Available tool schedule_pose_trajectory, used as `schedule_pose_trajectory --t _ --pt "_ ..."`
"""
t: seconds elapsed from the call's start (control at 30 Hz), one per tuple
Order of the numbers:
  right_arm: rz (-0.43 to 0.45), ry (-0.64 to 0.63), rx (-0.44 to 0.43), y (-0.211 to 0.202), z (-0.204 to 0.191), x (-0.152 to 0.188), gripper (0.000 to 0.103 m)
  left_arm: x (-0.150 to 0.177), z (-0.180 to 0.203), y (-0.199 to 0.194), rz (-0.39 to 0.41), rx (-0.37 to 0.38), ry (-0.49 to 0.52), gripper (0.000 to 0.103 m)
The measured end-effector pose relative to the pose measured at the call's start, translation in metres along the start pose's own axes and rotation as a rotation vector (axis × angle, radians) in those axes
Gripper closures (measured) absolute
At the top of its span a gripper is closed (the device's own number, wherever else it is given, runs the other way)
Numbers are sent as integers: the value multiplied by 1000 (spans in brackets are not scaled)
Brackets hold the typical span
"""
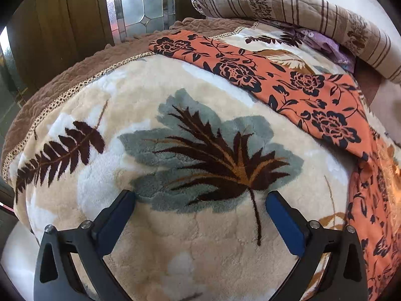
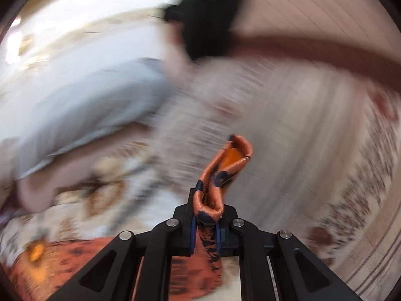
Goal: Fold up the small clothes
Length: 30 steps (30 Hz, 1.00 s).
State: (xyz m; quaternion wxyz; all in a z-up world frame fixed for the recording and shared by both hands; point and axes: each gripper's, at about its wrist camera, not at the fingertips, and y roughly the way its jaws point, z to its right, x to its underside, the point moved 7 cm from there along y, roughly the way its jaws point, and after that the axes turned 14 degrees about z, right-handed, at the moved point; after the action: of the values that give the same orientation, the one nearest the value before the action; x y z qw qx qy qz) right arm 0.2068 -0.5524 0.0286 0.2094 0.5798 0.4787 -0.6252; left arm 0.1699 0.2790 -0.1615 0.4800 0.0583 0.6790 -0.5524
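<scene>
An orange garment with dark flower print (image 1: pixel 295 82) lies stretched across the plush leaf-patterned blanket (image 1: pixel 175 115), running from the far middle to the right edge and down it. My left gripper (image 1: pixel 200 197) is open and empty, hovering over the blanket's big grey-brown leaf, left of the garment. My right gripper (image 2: pixel 206 215) is shut on a bunched edge of the orange garment (image 2: pixel 223 170), which sticks up past the fingertips; more of the cloth hangs below. The right wrist view is heavily motion-blurred.
A striped brown-and-beige rolled quilt (image 1: pixel 313 12) and a purple cloth (image 1: pixel 328 45) lie at the far right. A wooden door with glass panes (image 1: pixel 140 5) stands behind. A blurred light-blue cloth (image 2: pixel 82 110) shows in the right wrist view.
</scene>
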Motion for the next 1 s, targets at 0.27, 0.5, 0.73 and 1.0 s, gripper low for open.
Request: schedule_pose_trajectory --t 0.27,0.5,0.73,1.0 --pt "36 72 -601 -108 -279 -2 92 1 1 -2 0 14 2 0" --pt "-248 150 -799 -123 -438 151 88 1 1 -2 -7 22 5 0" --pt "-595 11 -754 -103 -465 307 0 1 1 -1 -11 17 7 0" --pt "-480 105 -710 -101 -375 257 0 2 1 -2 -11 10 -2 0"
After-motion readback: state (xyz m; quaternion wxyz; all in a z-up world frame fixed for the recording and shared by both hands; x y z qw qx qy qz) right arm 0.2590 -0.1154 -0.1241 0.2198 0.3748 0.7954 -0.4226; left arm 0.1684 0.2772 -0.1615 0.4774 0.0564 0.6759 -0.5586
